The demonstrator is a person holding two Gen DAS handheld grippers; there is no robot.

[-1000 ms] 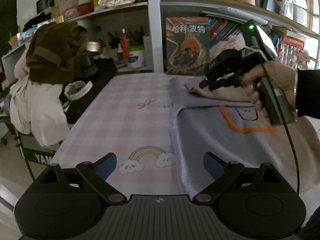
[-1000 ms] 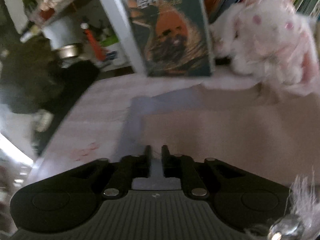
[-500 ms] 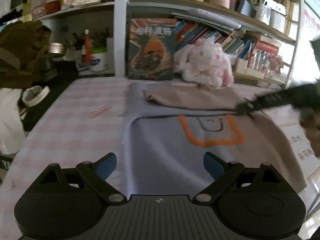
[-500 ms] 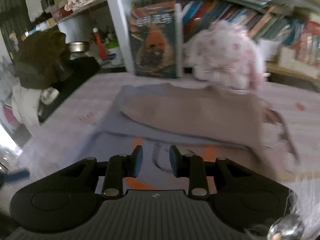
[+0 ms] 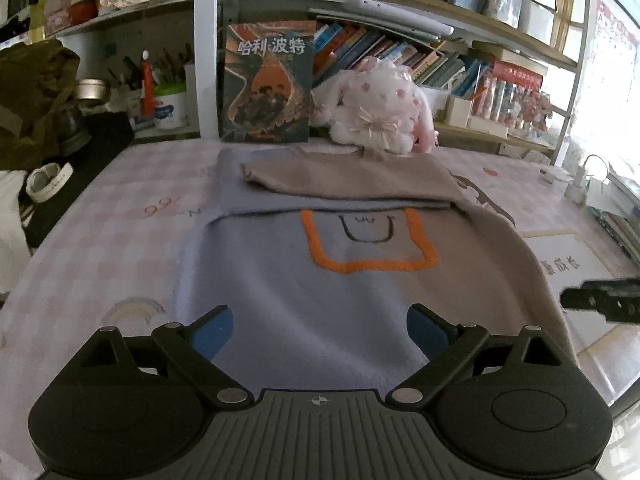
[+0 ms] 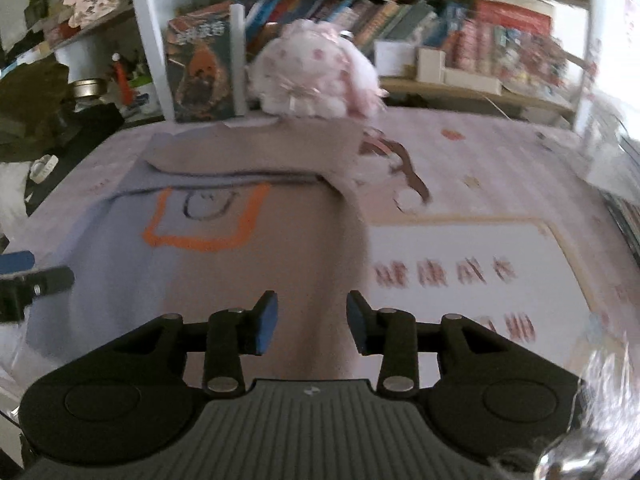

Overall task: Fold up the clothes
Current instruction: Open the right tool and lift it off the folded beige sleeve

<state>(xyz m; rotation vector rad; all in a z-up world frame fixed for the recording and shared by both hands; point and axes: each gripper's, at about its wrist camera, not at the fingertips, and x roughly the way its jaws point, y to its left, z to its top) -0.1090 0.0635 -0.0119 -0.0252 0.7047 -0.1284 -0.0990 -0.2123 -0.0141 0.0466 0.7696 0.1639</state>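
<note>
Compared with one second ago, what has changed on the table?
The right gripper let go of the folded sleeve at the sweater's far end, drew back to the near right side, jaws opening, empty. The sweater, left gripper and plush rabbit stayed.

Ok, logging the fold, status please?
Left gripper open, empty. Right gripper opening, empty. Sweater flat, sleeve folded across. Plush rabbit at collar.

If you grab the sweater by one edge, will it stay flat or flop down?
Probably flop. The sweater already lies in soft folds, its sleeve doubled over the chest, so it looks limp. It seems thick and fuzzy, so it will likely drag on the tablecloth rather than slide.
</note>
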